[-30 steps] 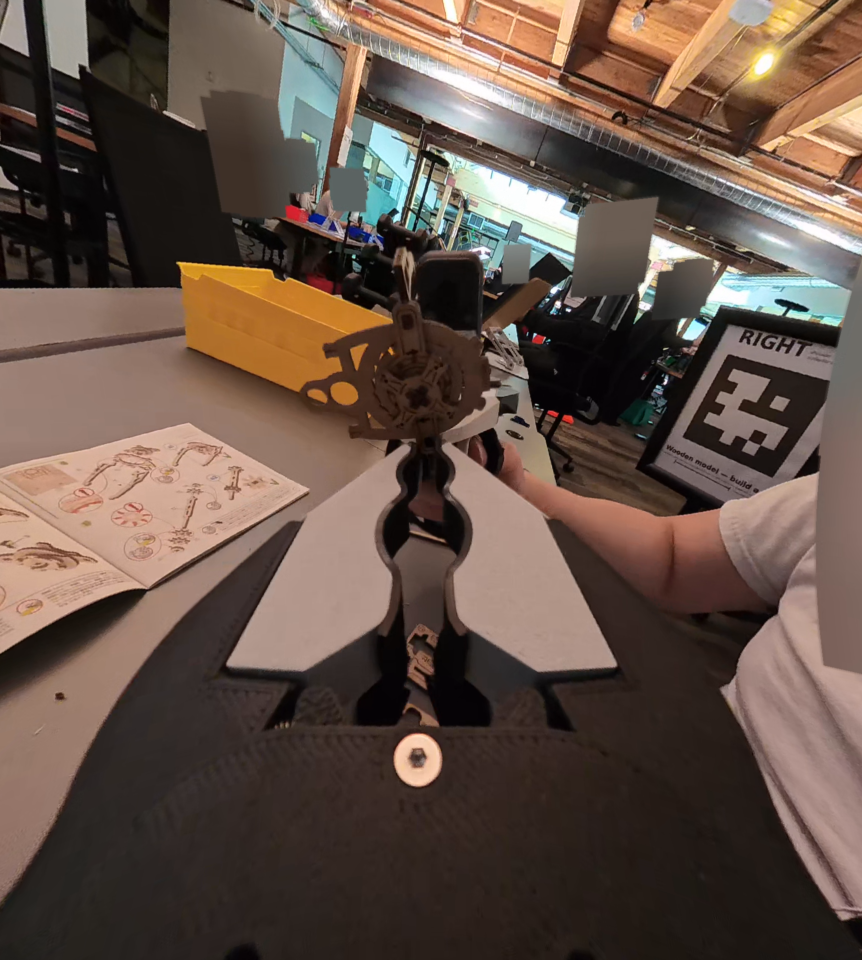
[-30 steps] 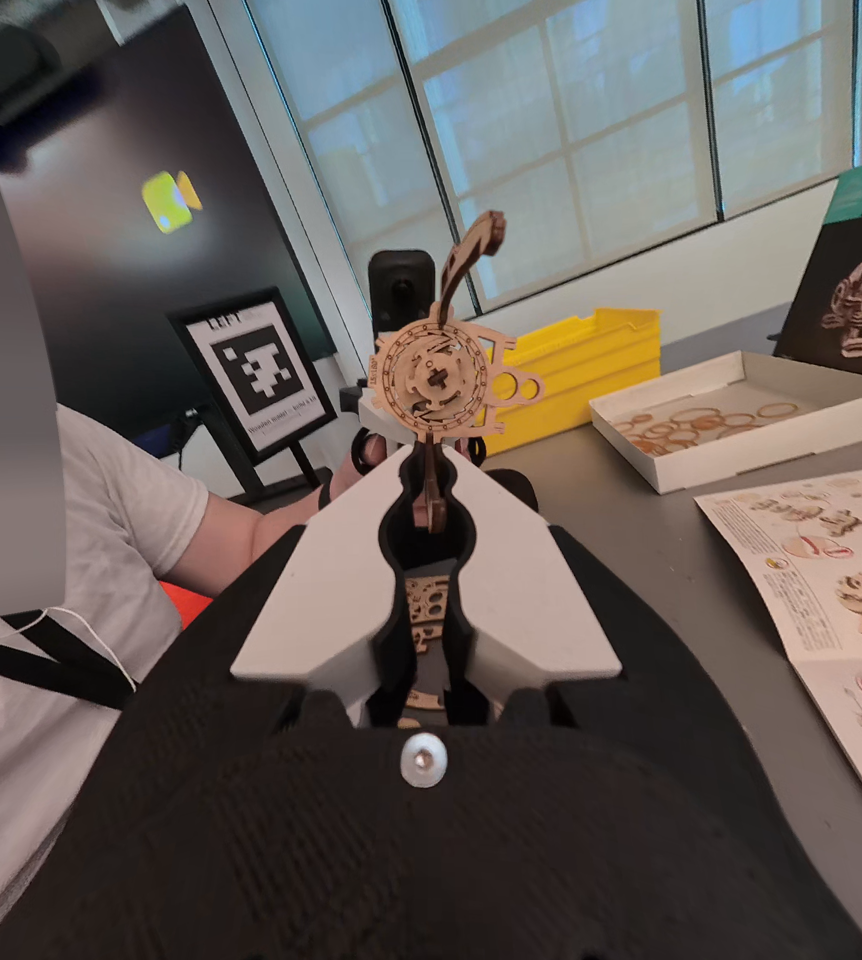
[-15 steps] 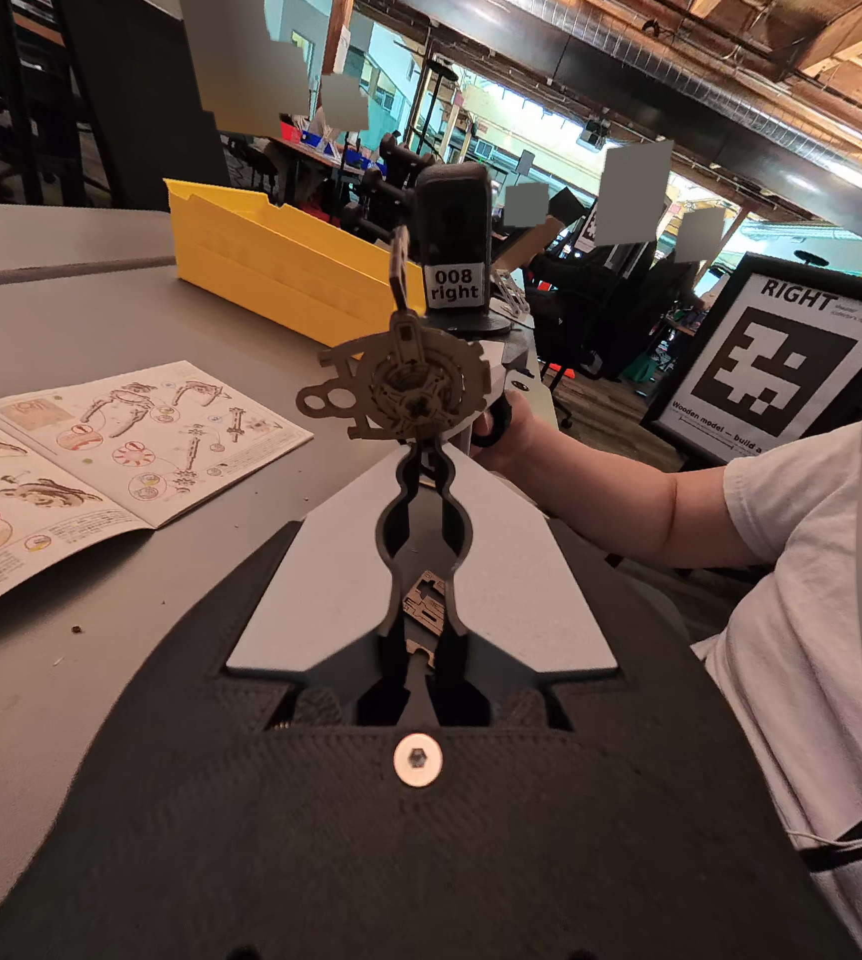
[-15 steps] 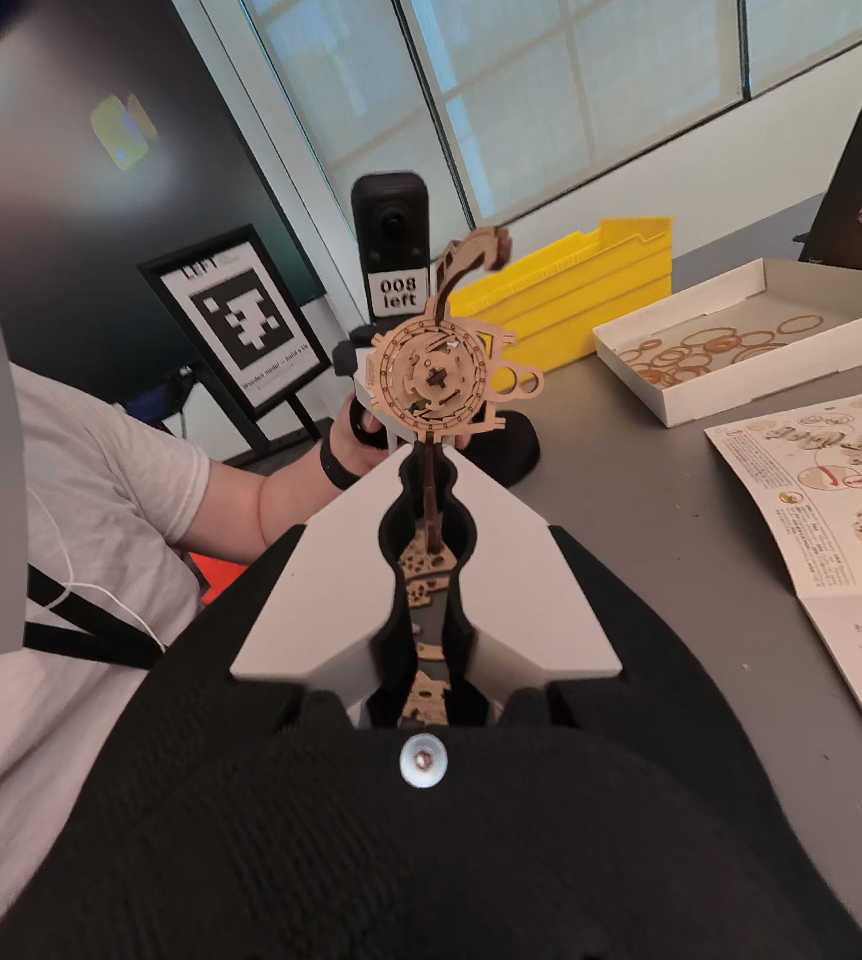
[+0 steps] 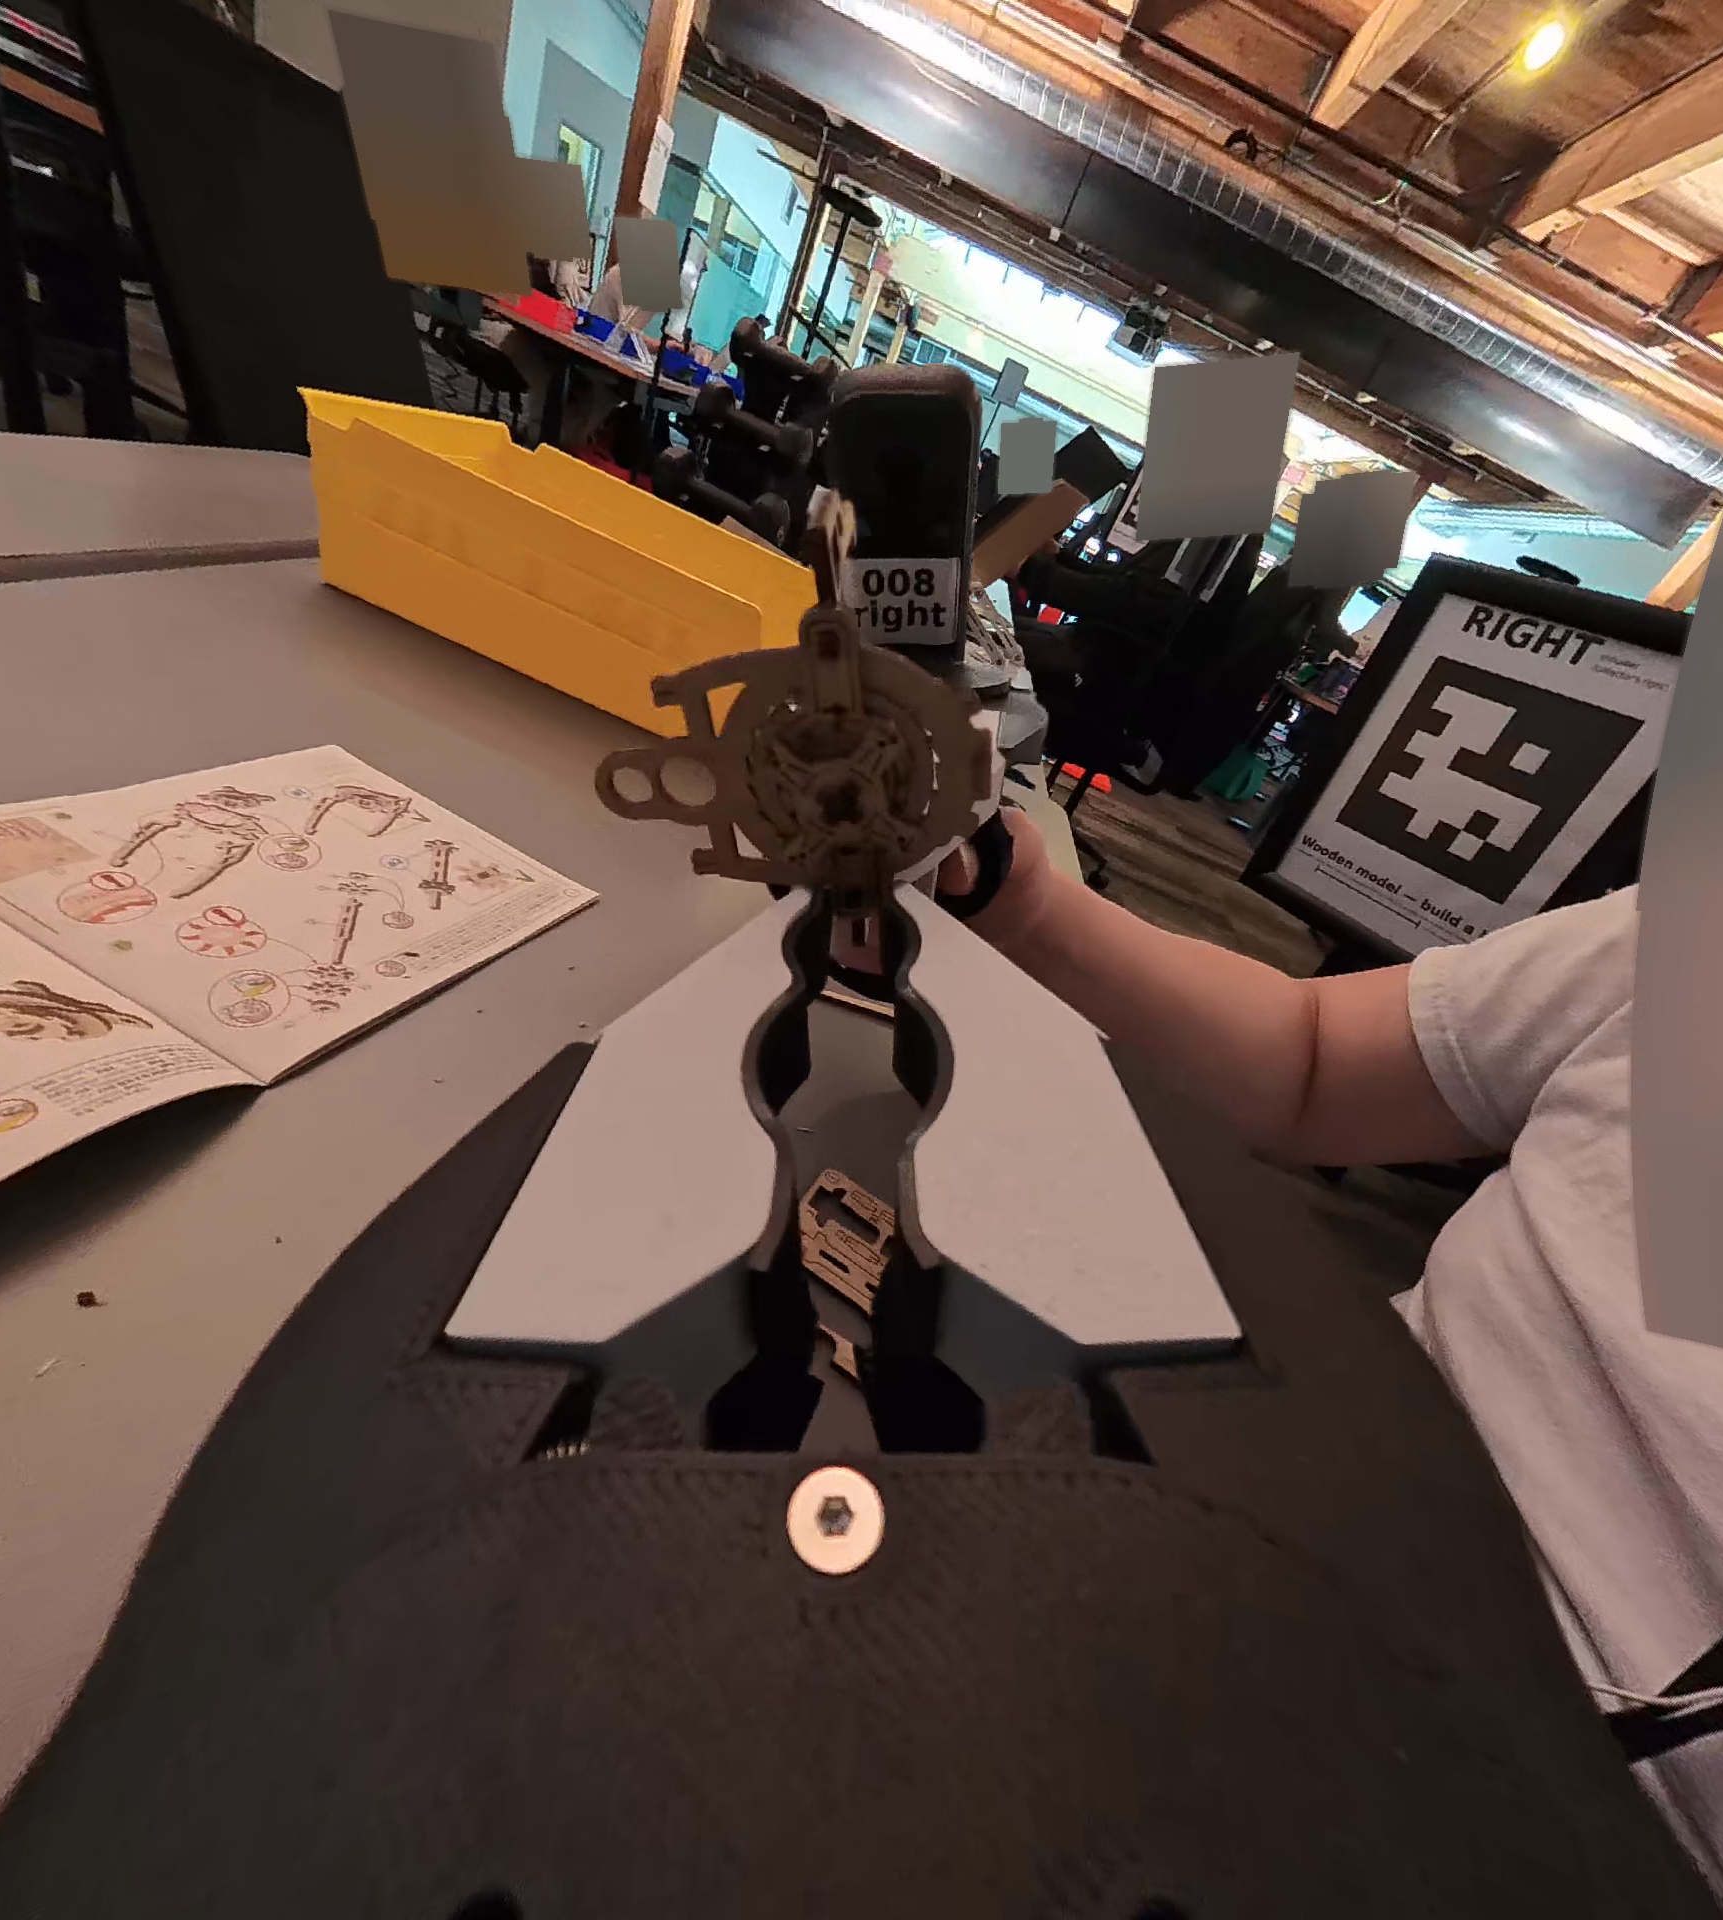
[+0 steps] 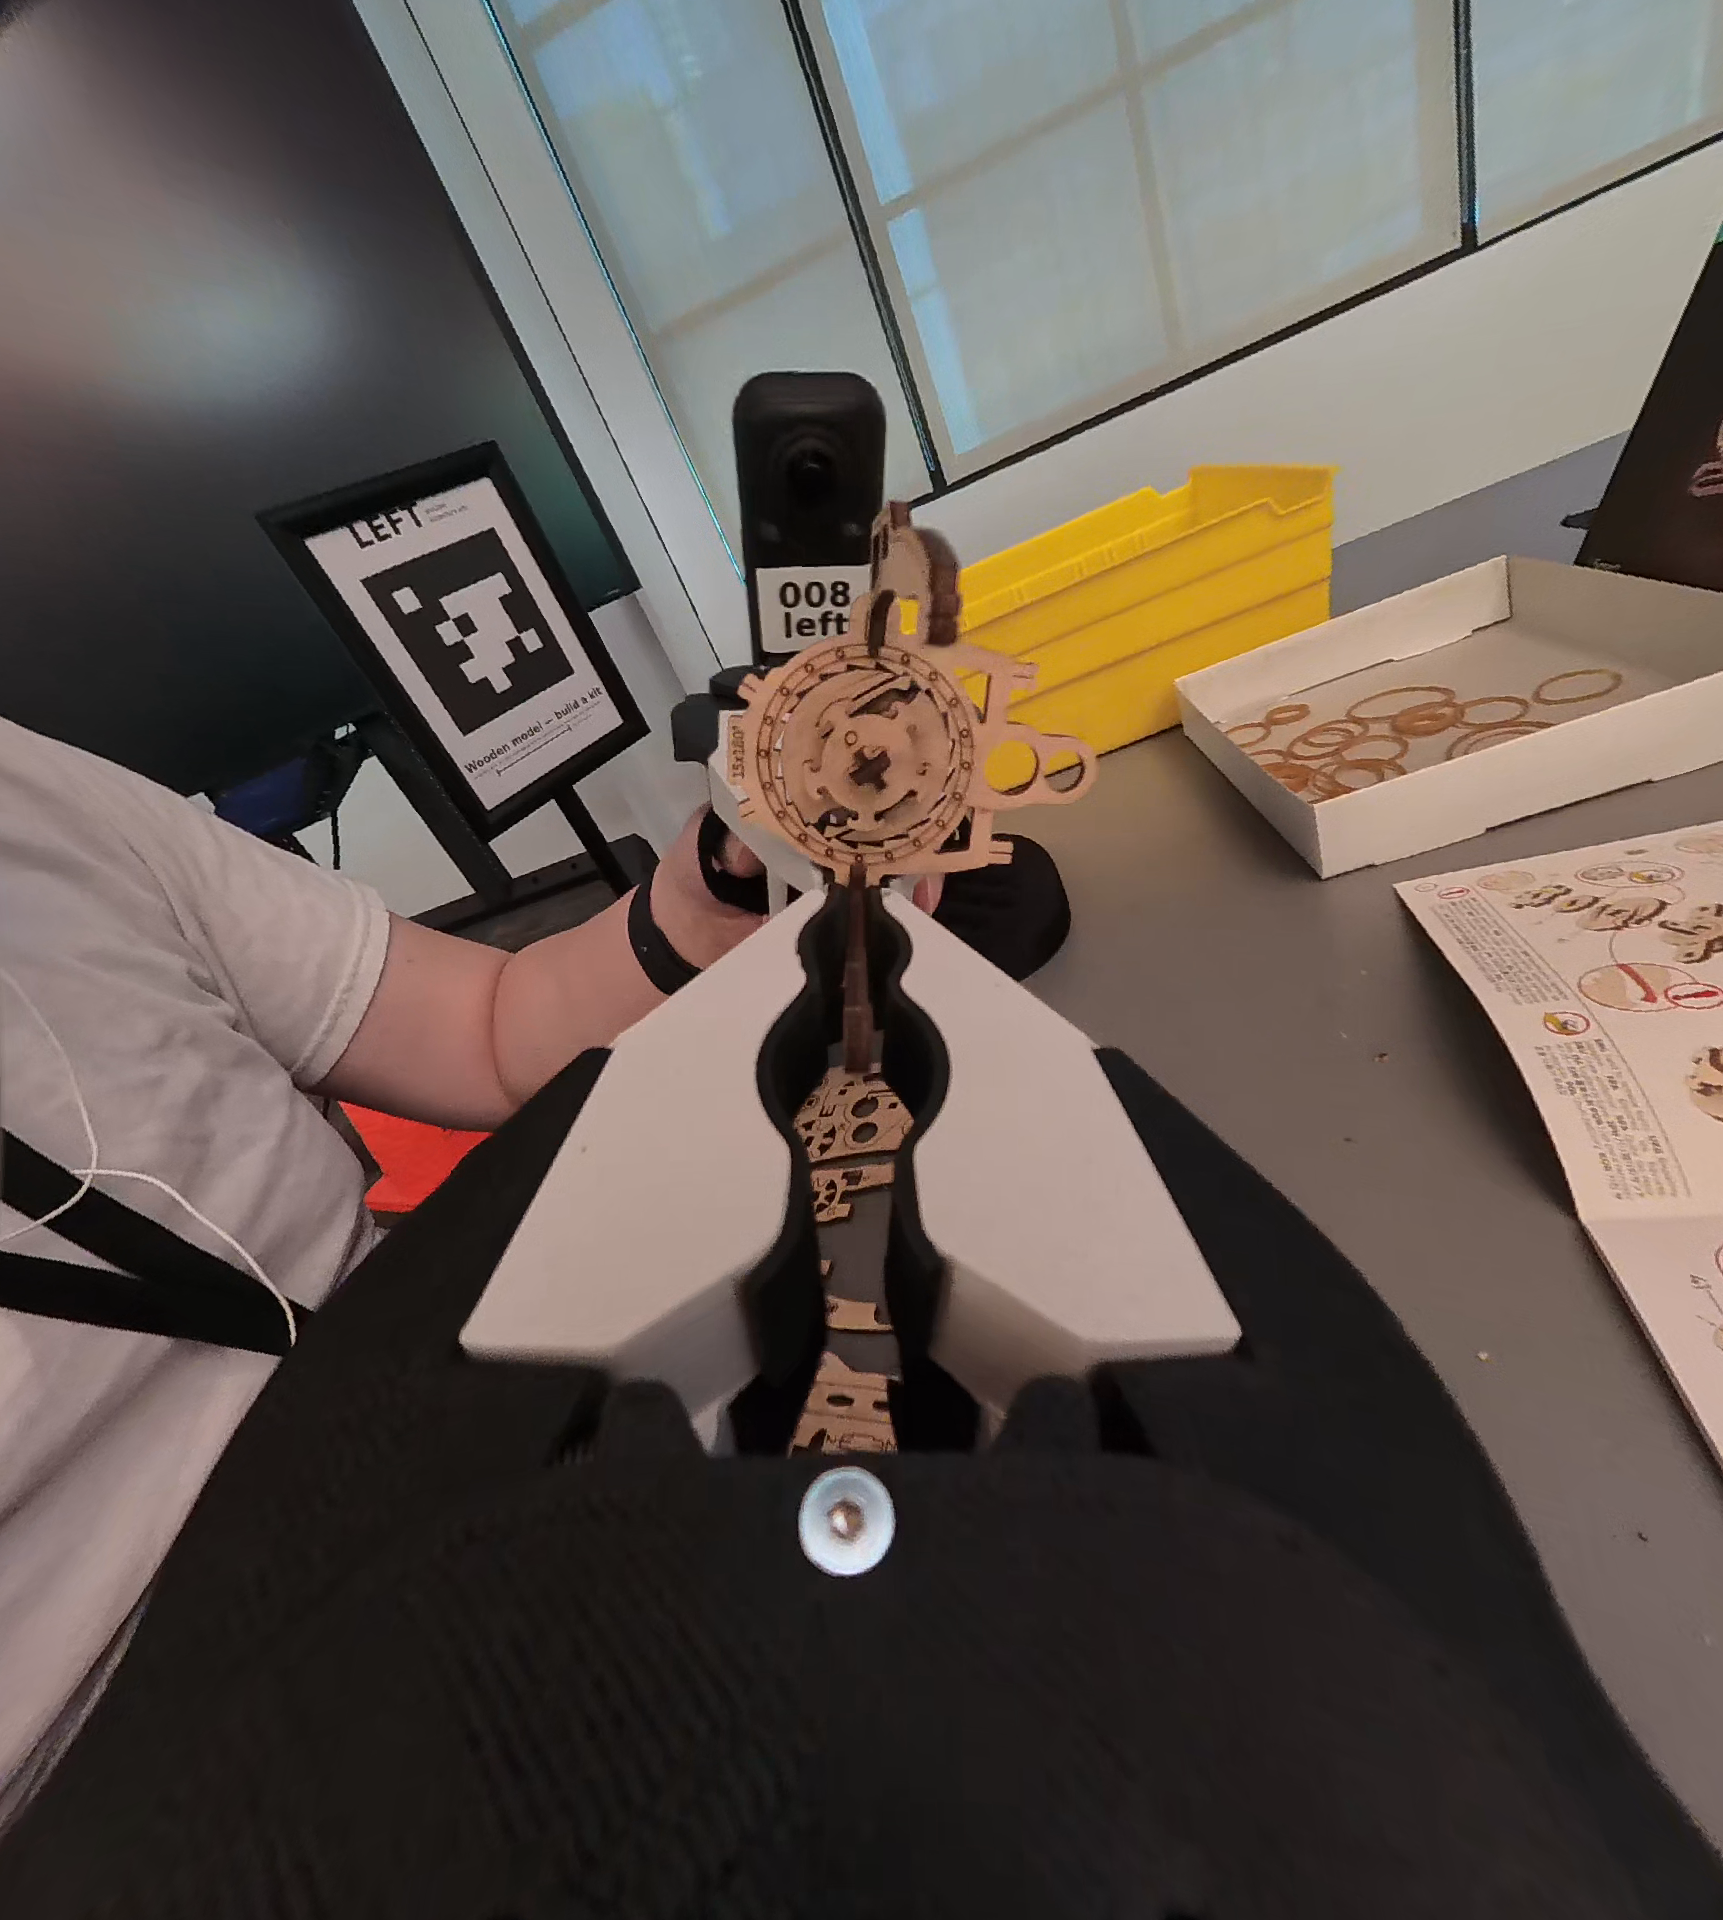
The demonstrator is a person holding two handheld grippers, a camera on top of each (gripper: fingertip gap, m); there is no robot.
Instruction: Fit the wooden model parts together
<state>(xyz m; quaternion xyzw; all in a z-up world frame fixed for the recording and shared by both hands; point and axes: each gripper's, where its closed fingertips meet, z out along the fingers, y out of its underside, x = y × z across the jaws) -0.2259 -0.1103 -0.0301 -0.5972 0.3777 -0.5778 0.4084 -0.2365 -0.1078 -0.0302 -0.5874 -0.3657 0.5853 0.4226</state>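
While both tools face each other above the grey tabletop, the left tool and the right tool are squeezed tight on the round, light brown wooden gear model, holding it up in the air between them.

I am sitting at a grey table; tall windows are glowing behind its far edge, and wooden ceiling beams are catching lamp light overhead.

Black tool, grey fingers, white T-shirt.
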